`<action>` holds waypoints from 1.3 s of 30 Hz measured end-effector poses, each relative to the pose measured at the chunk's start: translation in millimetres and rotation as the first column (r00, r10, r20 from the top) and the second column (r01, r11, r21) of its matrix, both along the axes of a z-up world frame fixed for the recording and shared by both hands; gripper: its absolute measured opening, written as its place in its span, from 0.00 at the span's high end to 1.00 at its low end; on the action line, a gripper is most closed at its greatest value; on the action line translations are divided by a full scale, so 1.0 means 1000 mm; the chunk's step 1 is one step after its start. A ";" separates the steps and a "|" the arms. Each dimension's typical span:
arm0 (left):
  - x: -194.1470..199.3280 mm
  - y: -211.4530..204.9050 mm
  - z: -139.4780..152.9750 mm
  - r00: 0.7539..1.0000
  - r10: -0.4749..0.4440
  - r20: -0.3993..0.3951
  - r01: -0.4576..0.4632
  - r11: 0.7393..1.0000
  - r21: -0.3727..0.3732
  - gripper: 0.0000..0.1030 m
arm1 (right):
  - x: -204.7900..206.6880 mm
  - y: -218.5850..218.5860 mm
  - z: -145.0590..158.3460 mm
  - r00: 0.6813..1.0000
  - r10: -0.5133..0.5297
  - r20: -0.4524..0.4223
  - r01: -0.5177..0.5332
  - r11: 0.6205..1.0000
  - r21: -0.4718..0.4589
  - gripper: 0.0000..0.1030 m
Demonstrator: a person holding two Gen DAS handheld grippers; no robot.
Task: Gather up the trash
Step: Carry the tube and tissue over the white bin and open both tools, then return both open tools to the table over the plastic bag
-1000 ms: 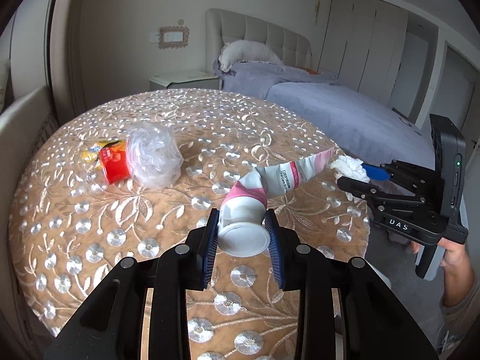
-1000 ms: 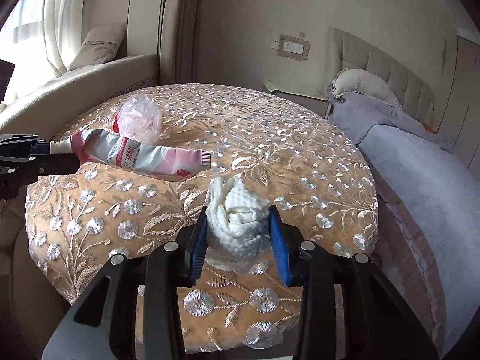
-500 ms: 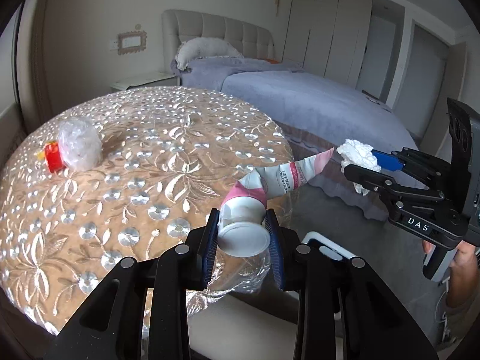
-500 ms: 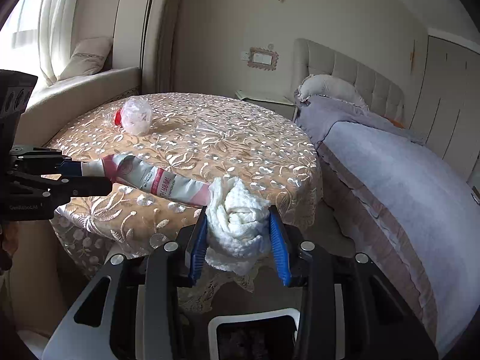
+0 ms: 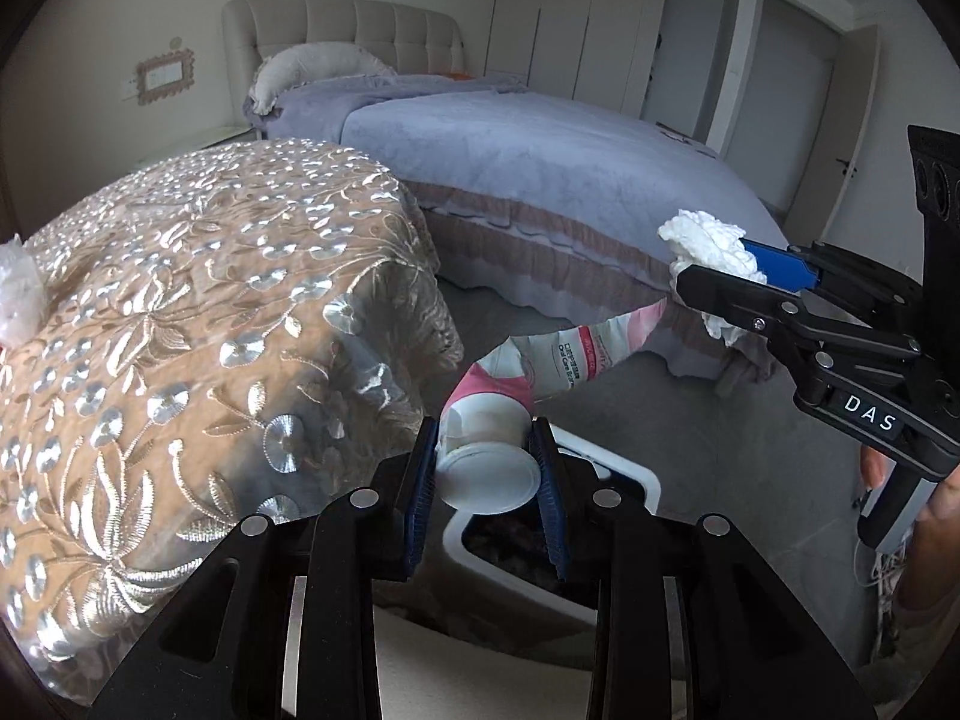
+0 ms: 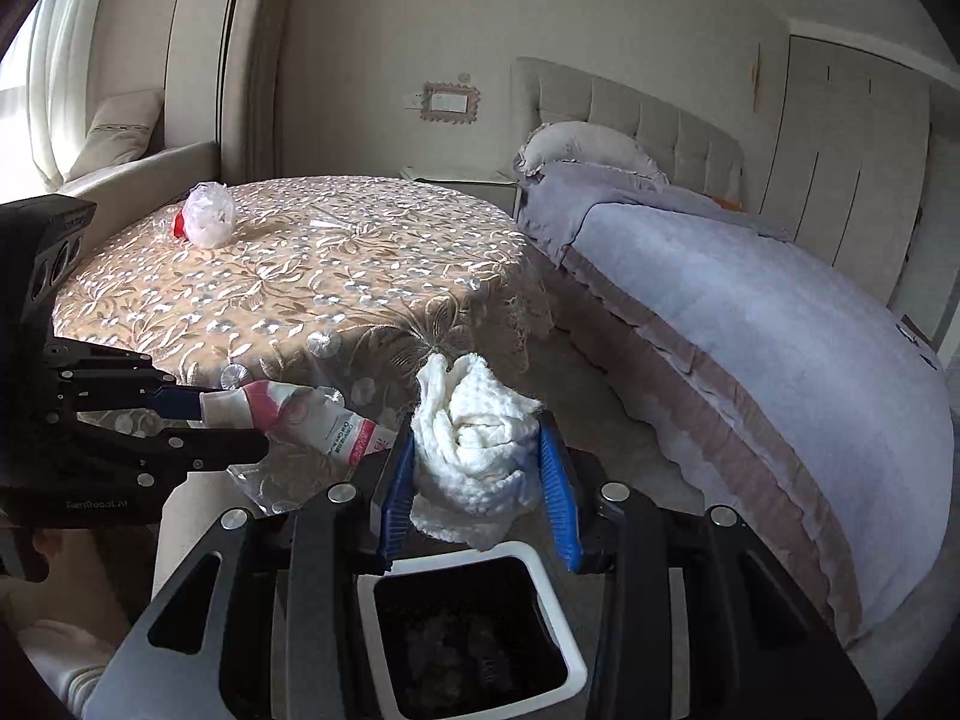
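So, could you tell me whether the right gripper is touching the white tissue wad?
Touching: the right wrist view shows the right gripper pinching the tissue wad.

Between the left gripper's [image 5: 485, 480] jaws sits a tube [image 5: 558, 360] of soft, creased plastic with a smooth, glossy white cap. The right gripper [image 6: 480, 474] clamps a wad [image 6: 474, 450] of rough, nubbly white paper or cloth; which one cannot be told. Both grippers are matt black plastic with ribbed blue pads [image 6: 555, 492] and shiny metal screws. Below the right jaws, the bin [image 6: 576, 672] has a smooth white plastic rim. Beyond them, the tablecloth [image 6: 288, 294] is tan cloth with shiny silver embroidery, bearing a crinkled clear plastic bag [image 6: 207, 219].
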State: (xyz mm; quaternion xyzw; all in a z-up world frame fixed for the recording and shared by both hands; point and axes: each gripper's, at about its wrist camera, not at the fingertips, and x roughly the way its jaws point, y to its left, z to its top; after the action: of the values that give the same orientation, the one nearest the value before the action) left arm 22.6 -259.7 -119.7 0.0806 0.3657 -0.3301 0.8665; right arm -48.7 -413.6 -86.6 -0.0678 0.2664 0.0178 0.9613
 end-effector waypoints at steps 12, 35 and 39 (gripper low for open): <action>0.004 -0.060 -0.034 0.992 -0.092 -0.087 0.099 0.992 0.076 0.70 | -0.001 -0.038 -0.025 0.998 -0.043 -0.047 0.046 0.997 0.063 0.61; 0.016 -0.065 -0.016 1.000 -0.005 -0.017 0.007 0.996 0.084 0.05 | 0.020 -0.053 -0.079 0.982 -0.004 -0.189 0.025 0.994 0.107 0.50; 0.021 -0.056 -0.014 0.999 0.014 -0.037 -0.012 0.999 0.050 0.05 | 0.023 -0.038 -0.086 0.979 -0.017 -0.203 0.015 1.000 -0.011 0.04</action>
State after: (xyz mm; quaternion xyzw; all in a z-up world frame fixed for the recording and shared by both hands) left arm 43.7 -315.8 -133.5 0.0937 0.3907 -0.3166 0.8593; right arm -26.1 -451.9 -173.1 -0.0681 0.3638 0.0158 0.9289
